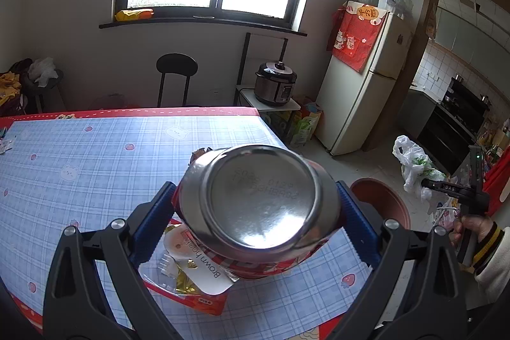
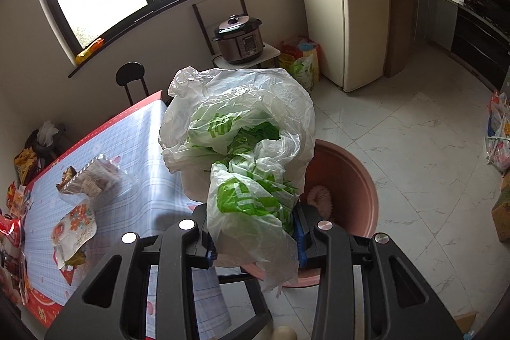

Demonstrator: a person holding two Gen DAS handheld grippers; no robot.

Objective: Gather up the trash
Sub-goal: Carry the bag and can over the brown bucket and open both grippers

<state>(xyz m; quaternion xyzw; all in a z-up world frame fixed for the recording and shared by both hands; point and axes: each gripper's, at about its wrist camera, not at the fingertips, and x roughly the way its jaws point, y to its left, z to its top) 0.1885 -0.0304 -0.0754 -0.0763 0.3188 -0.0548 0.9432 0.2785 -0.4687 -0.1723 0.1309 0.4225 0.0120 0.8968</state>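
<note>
The left gripper [image 1: 255, 212] clamps a red can [image 1: 258, 209] above the table [image 1: 95, 148], while the right gripper [image 2: 253, 231] pinches a plastic bag [image 2: 242, 148].

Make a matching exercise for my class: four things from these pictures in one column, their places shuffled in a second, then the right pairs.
Things
1. can
2. plastic bag
3. pressure cooker
4. yellow packet

Places
A. on the window sill
B. in the left tool
C. on a small stand by the fridge
D. in the right tool

Pairs: 1-B, 2-D, 3-C, 4-A
</note>
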